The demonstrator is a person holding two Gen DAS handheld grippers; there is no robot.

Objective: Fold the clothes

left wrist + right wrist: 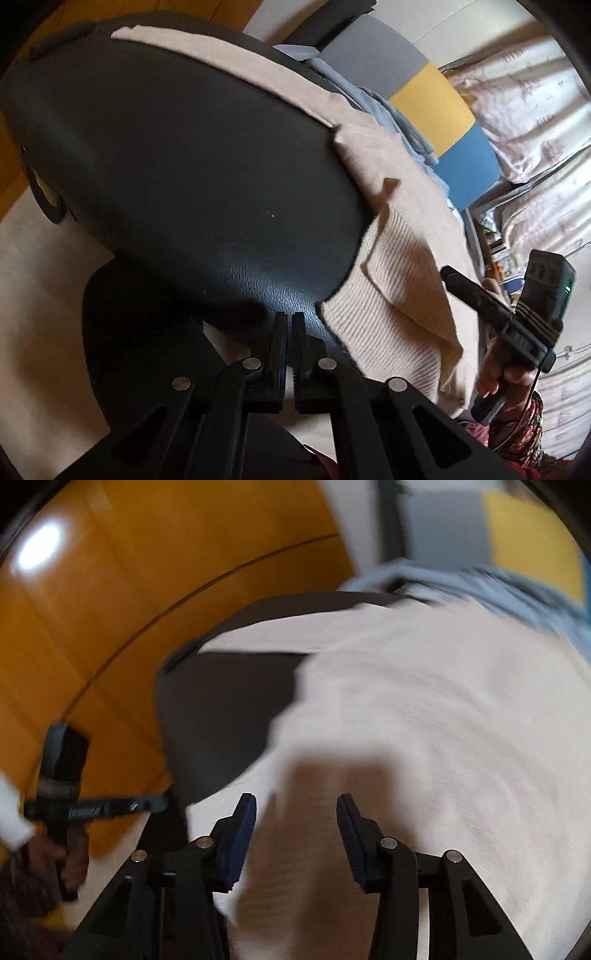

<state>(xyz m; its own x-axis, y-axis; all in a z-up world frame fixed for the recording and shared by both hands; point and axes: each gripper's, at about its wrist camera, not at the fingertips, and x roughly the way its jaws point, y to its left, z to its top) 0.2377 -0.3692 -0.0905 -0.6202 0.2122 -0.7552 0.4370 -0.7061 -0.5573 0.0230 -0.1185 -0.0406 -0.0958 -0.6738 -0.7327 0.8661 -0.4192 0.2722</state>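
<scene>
The right wrist view was smeared with blur, so the knit of the sweater (424,738) could hardly be made out there, and its far edge ran off the frame. In the left wrist view the dark stool (166,166) filled most of the picture, its base hidden beneath the seat. One cream sweater (399,295) lay draped across the right side of that stool, a narrow strip of it running along the far rim, the ribbed hem hanging over the near right edge. One pale blue garment (384,110) sat bunched just beyond it, partly covered; what kind of garment it was could not be told. Behind, one cushion in grey, yellow and blue blocks (432,99), cut off by the lens edge.

Two grippers, one per hand. The left gripper (290,332) had its fingers pressed nearly together, only a sliver between them, nothing caught there, its tips over the stool's near edge just left of the hem. It showed again in the right wrist view (155,803), side on and blurred. The right gripper (297,812) was spread wide, poised over the sweater with cloth showing between the fingers; whether the pads touched the cloth could not be told. From the left it appeared well to the right (448,275), a hand (502,376) wrapped round its handle.
</scene>
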